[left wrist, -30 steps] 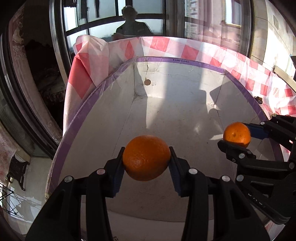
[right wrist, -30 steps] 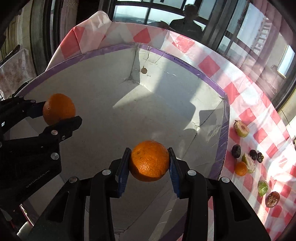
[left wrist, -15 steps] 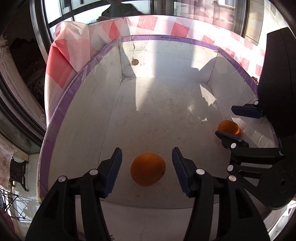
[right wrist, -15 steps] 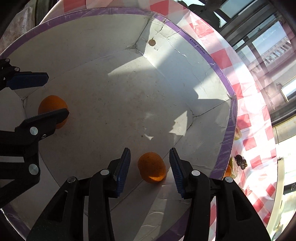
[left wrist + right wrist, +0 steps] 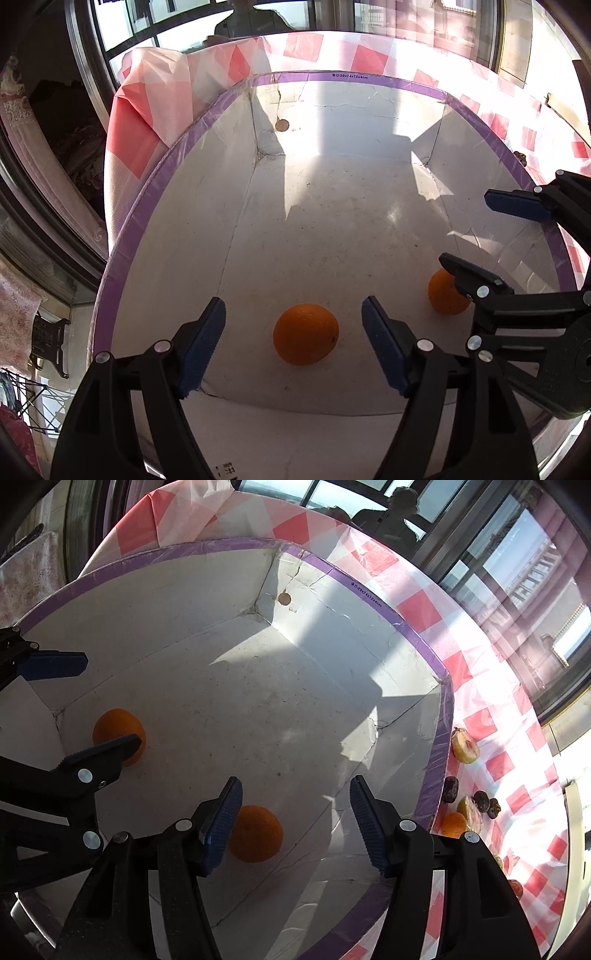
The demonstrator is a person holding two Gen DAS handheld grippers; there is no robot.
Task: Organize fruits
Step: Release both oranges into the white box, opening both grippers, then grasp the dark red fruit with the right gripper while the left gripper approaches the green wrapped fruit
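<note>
Two oranges lie on the floor of a white cardboard box with a purple rim (image 5: pixel 347 76). In the left wrist view my left gripper (image 5: pixel 293 341) is open above one orange (image 5: pixel 306 334), which sits between its blue pads without touching them. The second orange (image 5: pixel 445 291) lies to the right, partly behind the lower finger of my right gripper (image 5: pixel 491 236), which is open. In the right wrist view my right gripper (image 5: pixel 295 821) is open over its orange (image 5: pixel 256 833); the other orange (image 5: pixel 118 733) and my left gripper (image 5: pixel 81 701) show at the left.
The box (image 5: pixel 428 653) stands on a red-and-white checked cloth (image 5: pixel 480 716). Right of the box lie a halved peach (image 5: pixel 464 745), dark plums (image 5: pixel 482 800), a small orange fruit (image 5: pixel 453 823) and other fruit pieces. Windows surround the table.
Both grippers held an orange one second ago. Both opened and let the oranges down onto the box floor, then opened wider and rose a little.
</note>
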